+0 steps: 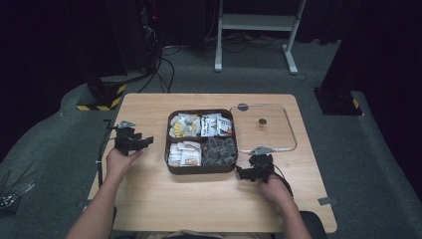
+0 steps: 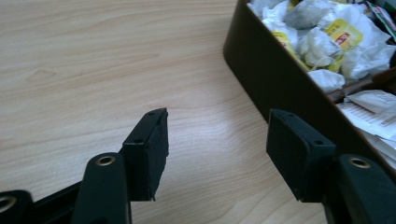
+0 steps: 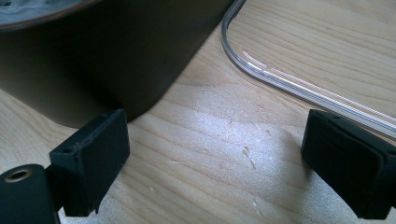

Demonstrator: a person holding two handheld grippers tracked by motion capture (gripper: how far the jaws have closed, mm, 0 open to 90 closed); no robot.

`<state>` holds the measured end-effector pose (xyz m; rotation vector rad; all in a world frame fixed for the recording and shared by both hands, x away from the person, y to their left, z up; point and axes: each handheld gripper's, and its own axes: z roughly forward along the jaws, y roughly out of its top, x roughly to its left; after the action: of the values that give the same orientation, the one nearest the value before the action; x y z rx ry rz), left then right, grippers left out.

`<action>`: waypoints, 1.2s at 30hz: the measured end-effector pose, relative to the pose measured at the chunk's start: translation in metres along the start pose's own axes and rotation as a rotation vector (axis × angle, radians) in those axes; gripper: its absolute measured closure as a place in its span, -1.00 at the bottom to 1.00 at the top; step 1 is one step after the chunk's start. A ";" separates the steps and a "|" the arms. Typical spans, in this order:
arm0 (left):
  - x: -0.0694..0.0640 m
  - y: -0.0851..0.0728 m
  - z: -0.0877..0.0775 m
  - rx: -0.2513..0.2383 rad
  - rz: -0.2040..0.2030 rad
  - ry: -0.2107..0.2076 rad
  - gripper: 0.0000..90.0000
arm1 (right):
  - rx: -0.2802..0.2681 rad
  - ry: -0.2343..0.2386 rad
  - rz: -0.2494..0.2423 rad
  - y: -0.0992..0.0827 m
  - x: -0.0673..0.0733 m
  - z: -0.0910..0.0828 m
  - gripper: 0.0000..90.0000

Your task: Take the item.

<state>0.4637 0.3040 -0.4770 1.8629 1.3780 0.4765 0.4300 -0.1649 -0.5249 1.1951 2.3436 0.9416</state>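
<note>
Dark brown four-compartment box (image 1: 201, 170), uncovered, full of packets, table centre.

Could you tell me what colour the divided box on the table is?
Dark brown box, clearest in the high view.

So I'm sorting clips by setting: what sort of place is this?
Probably a lab or recording studio, not a home: dark curtained walls, grey carpet floor, a black equipment rack with cables, and one light wooden table.

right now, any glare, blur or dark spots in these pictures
High view: soft, room around the table black. Left gripper view: sharp wood grain, white packets in the box near overexposed. Right gripper view: bright sheen on the wood, glint along the clear lid, box wall dark and blurred.
</note>
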 end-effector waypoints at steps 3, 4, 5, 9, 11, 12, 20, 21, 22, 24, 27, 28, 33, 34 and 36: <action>-0.004 0.002 0.000 -0.010 0.004 0.001 -0.04 | 0.000 0.000 0.001 0.000 0.000 0.000 -0.83; -0.006 0.003 0.000 -0.003 0.005 -0.012 -0.04 | 0.000 0.000 0.001 0.000 0.000 0.000 -0.83; -0.007 0.005 0.001 0.008 0.004 -0.032 -0.02 | 0.000 0.000 0.000 0.000 0.000 0.000 -0.83; -0.015 0.008 0.003 0.036 0.061 -0.054 -0.04 | 0.000 0.000 0.000 0.000 0.000 0.000 -0.83; -0.019 0.009 0.002 0.043 0.100 -0.042 -0.04 | 0.000 0.000 0.000 0.000 0.000 0.000 -0.83; -0.021 0.010 0.002 0.044 0.120 -0.045 -0.04 | 0.000 0.000 0.001 0.000 0.000 0.000 -0.83; -0.038 0.018 0.000 0.040 0.166 -0.103 0.05 | 0.000 0.000 0.001 0.000 0.000 0.000 -0.83; -0.041 0.019 0.000 0.030 0.175 -0.113 0.05 | 0.000 0.000 0.001 0.000 0.000 0.000 -0.83; -0.043 0.020 0.000 0.031 0.178 -0.119 0.05 | 0.000 0.000 0.000 0.000 0.000 0.000 -0.83; -0.045 0.020 0.000 0.028 0.178 -0.131 0.05 | 0.000 0.000 0.000 0.000 0.000 0.000 -0.83; -0.047 0.021 0.001 0.027 0.186 -0.142 0.03 | 0.000 0.000 0.000 0.000 0.000 0.000 -0.83; -0.048 0.021 0.002 0.032 0.185 -0.147 0.04 | 0.000 0.000 0.000 0.000 0.000 0.000 -0.83; -0.055 0.024 0.004 0.040 0.202 -0.170 0.06 | 0.000 0.000 0.000 0.000 0.000 0.000 -0.83; -0.056 0.025 0.005 0.041 0.203 -0.174 0.06 | 0.000 0.000 0.000 0.000 0.000 0.000 -0.83; -0.059 0.026 0.006 0.040 0.207 -0.176 0.06 | 0.000 0.000 0.001 0.000 0.000 0.000 -0.83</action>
<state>0.4639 0.2442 -0.4536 2.0392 1.0922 0.3795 0.4299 -0.1649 -0.5249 1.1963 2.3433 0.9416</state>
